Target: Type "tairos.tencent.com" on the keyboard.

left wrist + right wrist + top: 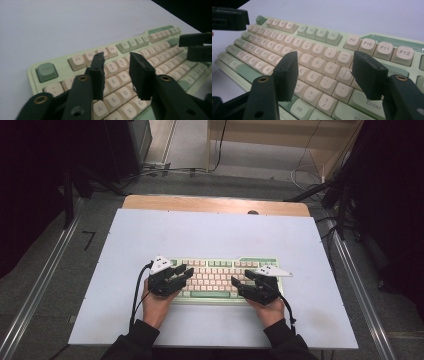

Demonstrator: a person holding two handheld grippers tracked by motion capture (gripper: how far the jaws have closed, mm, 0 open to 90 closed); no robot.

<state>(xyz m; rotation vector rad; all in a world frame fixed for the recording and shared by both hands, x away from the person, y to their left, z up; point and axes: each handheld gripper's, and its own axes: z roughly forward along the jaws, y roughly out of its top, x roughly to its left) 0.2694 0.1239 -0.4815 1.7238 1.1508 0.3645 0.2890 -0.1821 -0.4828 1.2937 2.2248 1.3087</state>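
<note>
High view: the keyboard [220, 277] lies on the white table [210, 232]. The left gripper [184, 271] hangs over its left keys, the right gripper [240, 279] over its right keys, each held in a hand.

Left gripper view: jaws part-open with a narrow gap, nothing between them; the letter rows sit just below and beyond the tips. Judgement: the work in hand appears to be key pressing, so bring one tip down squarely on a single cap.

Right gripper view: jaws set wide, empty; the P, L and bracket keys lie between them, Enter [368, 103] under the right-hand jaw. Recommended: narrow the gap before descending, lest two caps be struck.
</note>
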